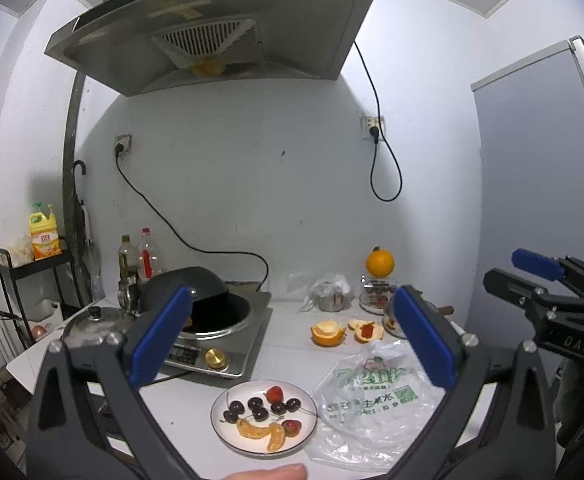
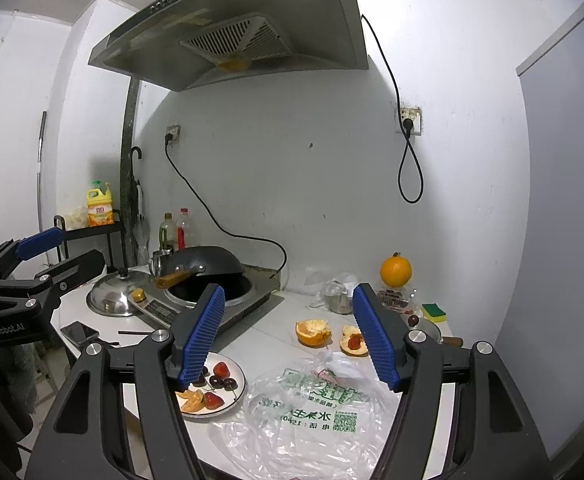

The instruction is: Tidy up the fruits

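Note:
A white plate near the counter's front holds several dark cherries, two strawberries and orange segments. Its rim also shows in the right wrist view as plate. My left gripper hangs open above and behind the plate, nothing between its blue pads. My right gripper is open too, empty, over the plastic bag. Orange peel pieces lie mid-counter, one cupping a red fruit. A whole orange sits on a glass jar at the back.
An induction cooker with a black wok fills the left of the counter, a steel lid and a phone beside it. Bottles, a crumpled bag and a sponge stand at the back. A fingertip shows at the bottom.

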`<state>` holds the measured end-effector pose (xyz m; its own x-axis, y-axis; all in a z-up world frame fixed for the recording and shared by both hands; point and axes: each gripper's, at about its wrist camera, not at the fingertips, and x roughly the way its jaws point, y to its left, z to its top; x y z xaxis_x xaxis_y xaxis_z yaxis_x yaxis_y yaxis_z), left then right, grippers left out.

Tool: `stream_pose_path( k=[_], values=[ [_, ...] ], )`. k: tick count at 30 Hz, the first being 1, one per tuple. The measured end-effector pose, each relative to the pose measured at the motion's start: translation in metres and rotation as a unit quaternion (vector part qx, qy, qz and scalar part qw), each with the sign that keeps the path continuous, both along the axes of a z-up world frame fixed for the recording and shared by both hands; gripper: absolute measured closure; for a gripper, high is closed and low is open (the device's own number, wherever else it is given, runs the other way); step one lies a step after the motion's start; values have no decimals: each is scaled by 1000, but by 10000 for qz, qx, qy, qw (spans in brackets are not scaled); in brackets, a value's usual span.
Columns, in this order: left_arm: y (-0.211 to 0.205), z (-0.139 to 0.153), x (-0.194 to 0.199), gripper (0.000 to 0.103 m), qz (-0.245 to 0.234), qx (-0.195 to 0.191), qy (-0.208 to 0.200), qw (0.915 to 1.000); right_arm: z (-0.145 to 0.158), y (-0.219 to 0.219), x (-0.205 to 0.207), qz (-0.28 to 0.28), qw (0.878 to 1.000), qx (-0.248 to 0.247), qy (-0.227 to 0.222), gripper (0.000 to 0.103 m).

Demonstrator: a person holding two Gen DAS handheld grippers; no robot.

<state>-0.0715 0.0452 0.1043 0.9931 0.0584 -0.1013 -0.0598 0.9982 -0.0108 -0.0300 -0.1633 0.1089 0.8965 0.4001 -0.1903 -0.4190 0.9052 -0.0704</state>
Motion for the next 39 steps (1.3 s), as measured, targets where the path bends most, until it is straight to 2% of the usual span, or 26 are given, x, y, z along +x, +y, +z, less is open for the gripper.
stream_pose_path(
  k=[39],
  values=[
    [-5,-2,7,1,-129,-59,78,9999,-7,3,7,-80,9999,11,108,33]
  ],
)
